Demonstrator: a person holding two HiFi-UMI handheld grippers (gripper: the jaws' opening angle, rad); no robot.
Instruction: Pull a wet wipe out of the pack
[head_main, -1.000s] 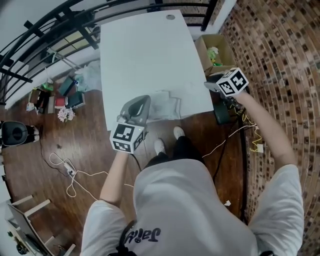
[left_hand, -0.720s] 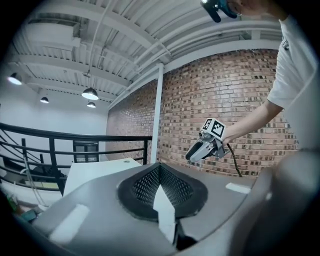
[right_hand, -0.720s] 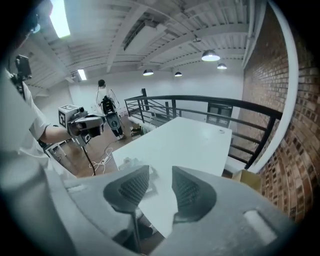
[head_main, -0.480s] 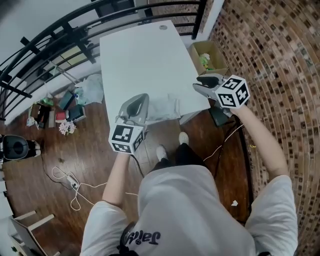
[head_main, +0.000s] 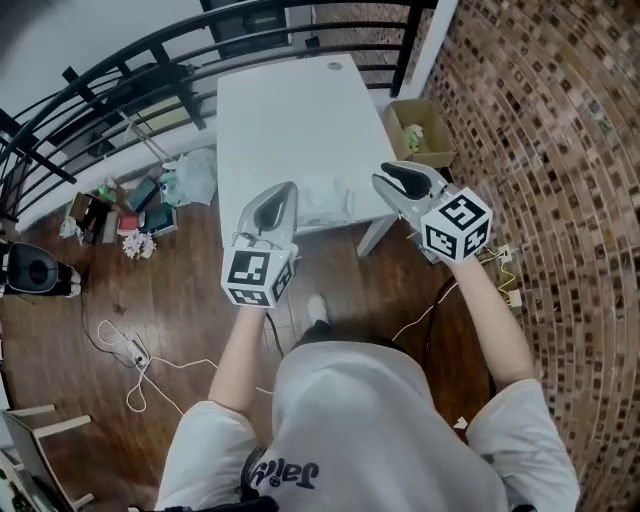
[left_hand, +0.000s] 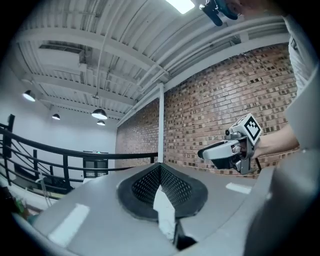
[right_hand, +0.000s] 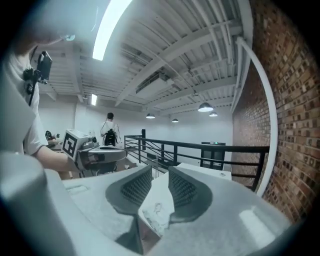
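A pale, flat wet wipe pack (head_main: 325, 200) lies near the front edge of the white table (head_main: 290, 110). Both grippers hang in the air in front of that edge, apart from the pack and pointing roughly level. My left gripper (head_main: 272, 208) has its pads together, and nothing is held between them (left_hand: 160, 172). My right gripper (head_main: 405, 182) stands to the right of the table's front corner. Its jaws (right_hand: 159, 182) are closing with a narrow gap left. Only the table shows through that gap, and nothing is gripped.
An open cardboard box (head_main: 420, 130) stands on the floor right of the table, by the brick wall (head_main: 560, 120). A black railing (head_main: 120, 70) runs behind and to the left. Clutter (head_main: 130, 195) and cables (head_main: 140, 350) lie on the wooden floor at left. A person (right_hand: 109, 131) stands far off.
Both grippers have risen and drawn back from the table. The right one left the table's right edge and now hangs higher, nearer the body.
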